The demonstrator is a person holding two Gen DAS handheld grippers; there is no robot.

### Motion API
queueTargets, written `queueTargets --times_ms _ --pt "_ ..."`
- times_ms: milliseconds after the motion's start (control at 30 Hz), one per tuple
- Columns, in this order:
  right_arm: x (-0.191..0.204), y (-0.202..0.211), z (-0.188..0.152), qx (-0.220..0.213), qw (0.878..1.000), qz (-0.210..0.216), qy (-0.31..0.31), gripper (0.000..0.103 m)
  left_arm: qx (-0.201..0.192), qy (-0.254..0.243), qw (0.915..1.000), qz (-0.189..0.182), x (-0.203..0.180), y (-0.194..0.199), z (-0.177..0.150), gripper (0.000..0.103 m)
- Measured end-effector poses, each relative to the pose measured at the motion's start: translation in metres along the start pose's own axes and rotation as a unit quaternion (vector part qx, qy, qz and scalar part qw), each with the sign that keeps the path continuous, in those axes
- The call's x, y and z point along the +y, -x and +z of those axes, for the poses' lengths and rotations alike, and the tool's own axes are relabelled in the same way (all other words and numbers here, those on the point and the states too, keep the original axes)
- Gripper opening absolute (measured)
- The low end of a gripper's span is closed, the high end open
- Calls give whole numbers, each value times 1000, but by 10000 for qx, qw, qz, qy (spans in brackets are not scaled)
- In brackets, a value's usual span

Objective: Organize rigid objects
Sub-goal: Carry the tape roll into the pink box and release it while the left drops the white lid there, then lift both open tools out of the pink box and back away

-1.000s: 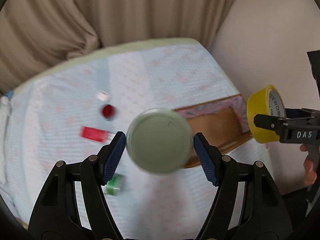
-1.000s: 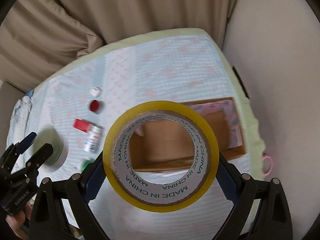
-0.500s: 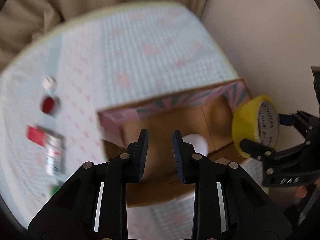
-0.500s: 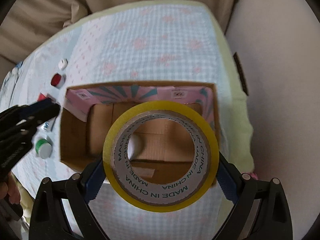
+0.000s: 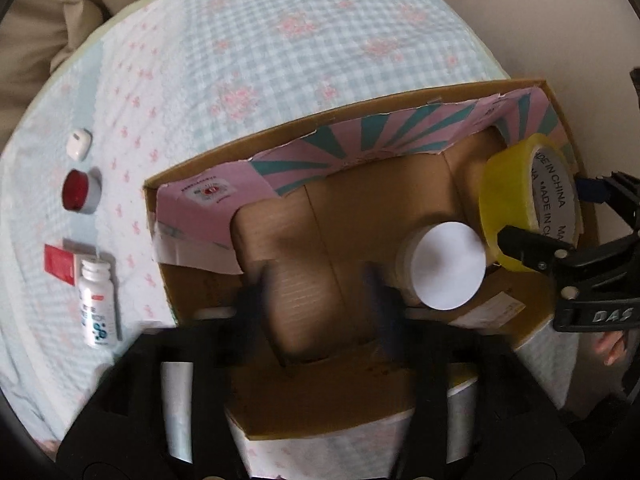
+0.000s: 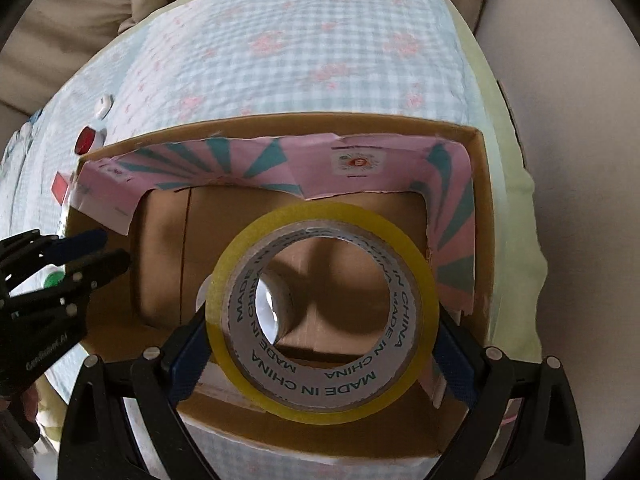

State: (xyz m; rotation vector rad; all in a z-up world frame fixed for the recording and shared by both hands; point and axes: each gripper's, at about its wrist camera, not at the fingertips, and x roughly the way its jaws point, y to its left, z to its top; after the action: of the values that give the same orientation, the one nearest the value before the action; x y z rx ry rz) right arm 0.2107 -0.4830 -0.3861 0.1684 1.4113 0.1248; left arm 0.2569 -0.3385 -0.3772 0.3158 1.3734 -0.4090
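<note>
Right gripper point(image 6: 320, 344) clamps yellow tape roll point(image 6: 320, 312) over cardboard box point(image 5: 560, 104). Left gripper point(image 5: 316, 292), blurred, jaws apart, empty. White-lidded jar point(image 5: 444, 266) lies inside box, right end.

One box point(image 5: 192, 168), one tape roll point(image 6: 320, 312), one jar point(image 5: 444, 268), one bottle point(image 5: 98, 308).

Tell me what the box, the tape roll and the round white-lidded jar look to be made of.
Box: brown corrugated cardboard, matte, with torn edges and a glossy pink-and-teal printed liner.
Tape roll: glossy yellowish plastic film wound on a grey printed core, probably card; held in the right hand-held gripper.
Jar: smooth white lid, likely plastic; its body is mostly hidden.
</note>
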Motion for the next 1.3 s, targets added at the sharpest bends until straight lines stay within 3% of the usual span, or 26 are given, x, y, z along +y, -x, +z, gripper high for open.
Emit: queueTargets --times_ms 33,133,367,667,967,1300 --pt "-3 -1 -1 16 9998 184 -58 103 -71 -25 10000 -32 0 0 -1 103" --pt "-8 2 -2 -156 9989 384 -208 103 -29 -112 9999 0 2 -7 -6 103" --pt "-11 14 -7 -298 9987 264 -311 103 -74 -93 9999 16 9 -2 -14 103" --pt "-14 45 -17 -434 9969 111 -647 103 -306 -86 9995 0 8 34 -17 103" --pt "14 95 -29 -790 9948 -70 -640 103 -792 -30 9968 24 19 101 -39 103" --pt "77 161 -45 -1235 9905 -291 -525 103 -1437 432 9887 36 73 191 -94 103"
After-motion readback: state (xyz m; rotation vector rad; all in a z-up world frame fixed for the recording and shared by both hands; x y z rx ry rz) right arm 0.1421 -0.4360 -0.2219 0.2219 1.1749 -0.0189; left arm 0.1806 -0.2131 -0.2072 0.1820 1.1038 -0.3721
